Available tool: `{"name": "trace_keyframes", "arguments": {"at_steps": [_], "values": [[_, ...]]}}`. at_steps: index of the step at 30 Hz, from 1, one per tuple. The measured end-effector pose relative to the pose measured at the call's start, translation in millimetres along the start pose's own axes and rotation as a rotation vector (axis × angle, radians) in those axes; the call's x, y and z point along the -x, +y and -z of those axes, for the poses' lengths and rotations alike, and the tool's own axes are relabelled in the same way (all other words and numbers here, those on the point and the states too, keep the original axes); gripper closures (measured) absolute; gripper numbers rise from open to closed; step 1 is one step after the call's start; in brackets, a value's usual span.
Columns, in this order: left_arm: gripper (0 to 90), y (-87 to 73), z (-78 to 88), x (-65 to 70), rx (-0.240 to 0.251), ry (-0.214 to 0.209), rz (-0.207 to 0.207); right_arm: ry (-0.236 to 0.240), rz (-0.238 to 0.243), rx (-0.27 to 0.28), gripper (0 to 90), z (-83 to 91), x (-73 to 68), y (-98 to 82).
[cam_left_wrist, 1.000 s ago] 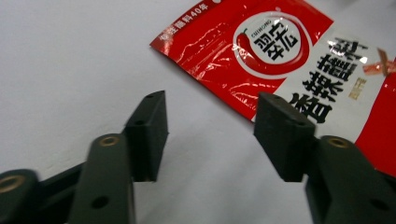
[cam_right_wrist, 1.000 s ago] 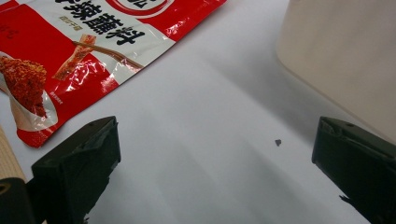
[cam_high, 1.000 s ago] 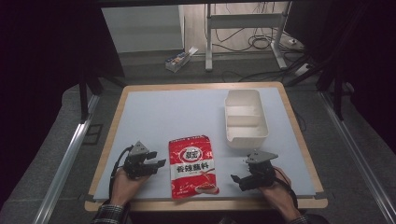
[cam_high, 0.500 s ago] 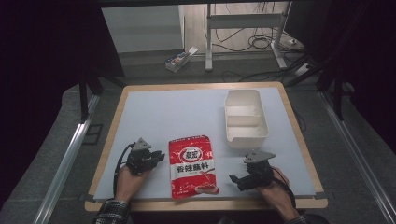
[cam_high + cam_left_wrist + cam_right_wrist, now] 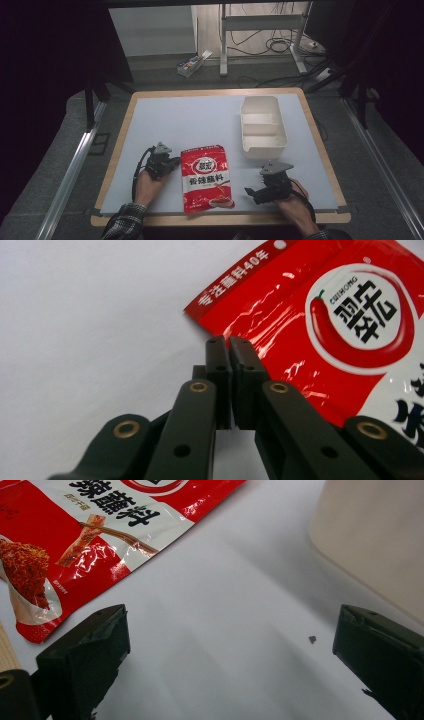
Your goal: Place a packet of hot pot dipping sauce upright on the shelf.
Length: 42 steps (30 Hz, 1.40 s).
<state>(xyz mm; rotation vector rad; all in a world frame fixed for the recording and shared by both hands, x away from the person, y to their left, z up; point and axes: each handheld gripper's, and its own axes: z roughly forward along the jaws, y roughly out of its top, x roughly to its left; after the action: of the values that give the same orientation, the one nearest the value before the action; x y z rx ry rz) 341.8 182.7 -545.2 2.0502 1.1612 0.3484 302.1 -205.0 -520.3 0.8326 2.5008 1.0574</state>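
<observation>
A red seasoning packet (image 5: pixel 206 176) with a chili logo lies flat near the table's front edge. My left gripper (image 5: pixel 174 163) sits at the packet's upper left edge. In the left gripper view its jaws have just been closing and now stand pressed together, my left gripper (image 5: pixel 229 342) tip to the packet (image 5: pixel 320 335) edge, with nothing visible between them. My right gripper (image 5: pixel 255 186) rests right of the packet, open. In the right gripper view my right gripper (image 5: pixel 230 645) has bare table between its wide jaws, and the packet (image 5: pixel 75 535) lies at the upper left.
A white two-compartment container (image 5: pixel 262 126) stands at the right back of the light table (image 5: pixel 190 120), and its wall (image 5: pixel 375 540) shows close in the right gripper view. A wooden rim runs along the table's front edge (image 5: pixel 220 219).
My left gripper has slid right to the packet's edge and its jaws have closed. The right hand and the packet have not moved.
</observation>
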Motion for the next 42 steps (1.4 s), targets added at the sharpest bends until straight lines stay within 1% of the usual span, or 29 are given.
{"name": "trace_keyframes", "arguments": {"at_steps": [2, 3, 7, 11, 12, 13, 14, 16, 18, 19, 20, 21, 22, 24, 26, 27, 28, 29, 31, 33, 34, 35, 36, 37, 39, 40, 41, 42], "values": [[90.0, 2.2, -2.9, 0.2, 0.001, -0.015, 0.005, 0.002, 0.003, -0.001, 1.7, -0.7, -0.4, 0.3], [90.0, 2.2, -2.9, 0.2, 0.001, -0.015, 0.005, 0.002, 0.003, -0.001, 1.7, -0.7, -0.4, 0.3], [90.0, 8.2, -9.9, 2.6, 0.001, -0.053, 0.008, 0.004, 0.003, -0.005, 1.7, -1.9, -0.7, 0.6], [90.0, 14.0, -15.6, 6.0, -0.006, -0.073, -0.009, 0.003, 0.002, -0.005, 1.7, -2.0, 0.0, 0.8], [90.0, 15.2, -17.6, 7.1, 0.0, -0.084, -0.005, 0.003, 0.001, -0.005, 1.7, -1.9, 0.2, 0.8], [90.0, 15.2, -17.6, 7.1, 0.0, -0.084, -0.005, 0.003, 0.001, -0.005, 1.7, -1.9, 0.2, 0.8], [90.0, 17.3, -18.9, 7.5, -0.013, -0.091, -0.019, 0.0, -0.001, -0.004, 1.7, -1.8, 0.9, 0.7], [90.0, 19.6, -21.6, 9.0, -0.013, -0.108, -0.02, -0.001, -0.001, -0.005, 1.7, -1.4, 1.8, 0.7], [90.0, 20.5, -22.7, 9.7, -0.013, -0.113, -0.021, -0.001, -0.003, -0.005, 1.7, -1.5, 2.1, 0.7], [90.0, 22.1, -24.3, 10.9, -0.017, -0.126, -0.024, -0.001, -0.002, -0.006, 1.7, -1.7, 2.4, 0.8], [90.0, 22.1, -24.3, 10.9, -0.017, -0.126, -0.024, -0.001, -0.002, -0.006, 1.7, -1.7, 2.4, 0.8], [90.0, 23.5, -25.9, 12.1, -0.02, -0.138, -0.032, 0.0, -0.001, -0.007, 1.7, -1.9, 2.6, 0.8], [90.0, 23.5, -25.9, 12.1, -0.02, -0.138, -0.032, 0.001, 0.0, -0.008, 1.7, -2.0, 2.5, 0.8], [90.0, 25.4, -28.6, 15.6, -0.022, -0.16, -0.037, 0.0, 0.001, -0.008, 1.7, -2.1, 2.5, 0.9], [90.0, 27.3, -30.0, 19.2, -0.028, -0.163, -0.052, 0.002, 0.0, -0.009, 1.7, -2.3, 2.7, 1.0], [90.0, 28.1, -31.1, 20.6, -0.029, -0.173, -0.058, 0.002, 0.0, -0.01, 1.7, -2.4, 2.8, 0.9], [90.0, 28.1, -31.1, 20.6, -0.029, -0.173, -0.058, 0.002, 0.0, -0.01, 1.7, -2.4, 2.8, 0.9], [90.0, 28.8, -32.7, 22.7, -0.029, -0.187, -0.06, 0.003, -0.002, -0.009, 1.7, -2.3, 3.3, 0.9], [90.0, 30.0, -33.7, 25.4, -0.033, -0.194, -0.068, 0.002, -0.002, -0.009, 1.7, -2.0, 3.9, 0.8], [90.0, 30.8, -35.2, 28.5, -0.032, -0.209, -0.069, -0.002, -0.008, -0.006, 1.7, -0.9, 4.9, 0.9], [90.0, 30.8, -35.2, 28.5, -0.032, -0.209, -0.069, -0.002, -0.008, -0.006, 1.7, -0.9, 4.9, 0.9], [90.0, 31.5, -36.3, 31.2, -0.036, -0.223, -0.075, -0.006, -0.008, -0.002, 1.7, 0.3, 7.2, 0.7], [90.0, 31.5, -36.3, 31.2, -0.036, -0.223, -0.075, -0.007, -0.011, -0.004, 1.7, 1.0, 7.9, 0.5], [90.0, 32.7, -37.5, 35.4, -0.044, -0.237, -0.091, -0.007, -0.016, -0.004, 1.7, 1.6, 9.1, 0.2], [90.0, 33.2, -38.2, 37.8, -0.043, -0.239, -0.098, -0.007, -0.024, -0.002, 1.7, 2.6, 10.7, -0.3], [90.0, 34.3, -37.9, 41.1, -0.053, -0.232, -0.12, -0.006, -0.027, -0.004, 1.7, 3.2, 11.4, -0.5], [90.0, 34.3, -37.9, 41.1, -0.053, -0.232, -0.12, -0.004, -0.029, -0.004, 1.7, 3.4, 11.7, -0.7], [90.0, 34.5, -38.4, 42.5, -0.055, -0.247, -0.123, -0.004, -0.029, -0.004, 1.7, 3.4, 11.7, -0.7]]}}
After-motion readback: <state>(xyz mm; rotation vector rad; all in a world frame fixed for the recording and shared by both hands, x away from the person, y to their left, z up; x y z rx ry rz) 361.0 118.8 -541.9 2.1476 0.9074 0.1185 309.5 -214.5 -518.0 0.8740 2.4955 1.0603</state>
